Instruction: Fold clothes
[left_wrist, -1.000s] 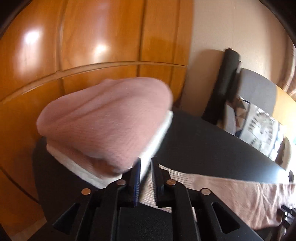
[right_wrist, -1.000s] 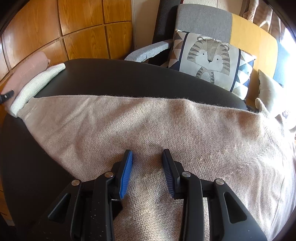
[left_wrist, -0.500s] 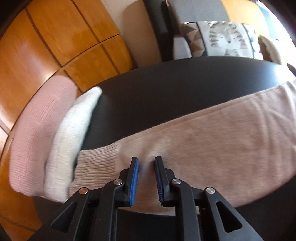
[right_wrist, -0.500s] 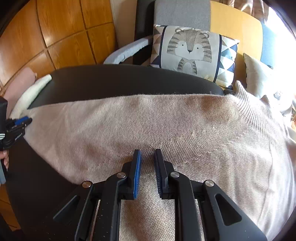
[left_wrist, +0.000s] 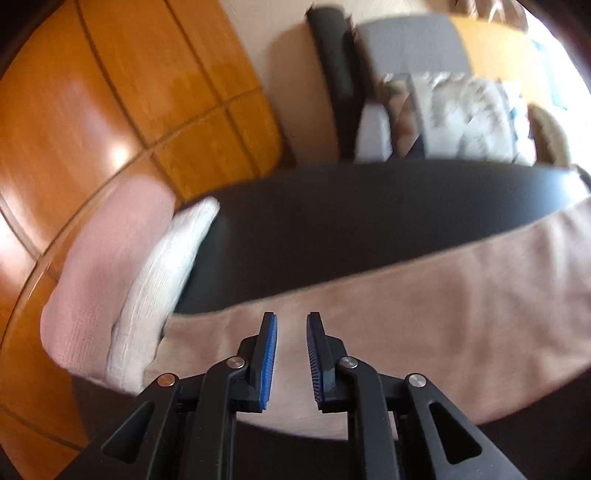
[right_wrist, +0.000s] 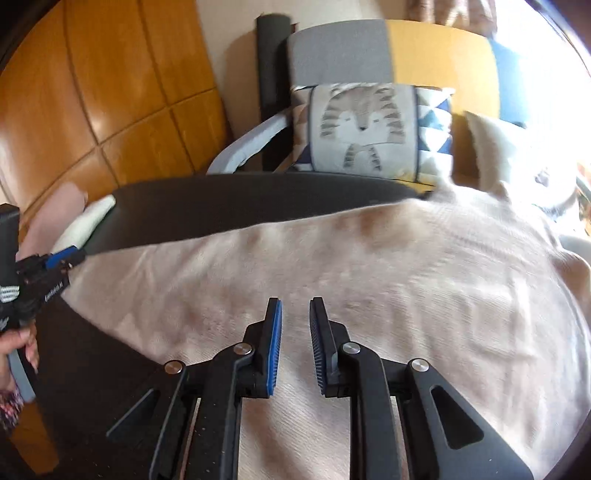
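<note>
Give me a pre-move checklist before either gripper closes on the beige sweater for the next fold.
1. left gripper jaws apart, nothing between them: ok.
2. right gripper jaws apart, nothing between them: ok.
3. beige sweater spread over the black table: ok, though its right side runs past the table edge.
4. Left gripper over the sleeve: ok; whether it touches the fabric, cannot tell.
5. Sleeve cuff free of the folded stack, pink garment on white one: not ok, the cuff end lies against the stack.
6. Sharp view: not ok, both views are blurred.
</note>
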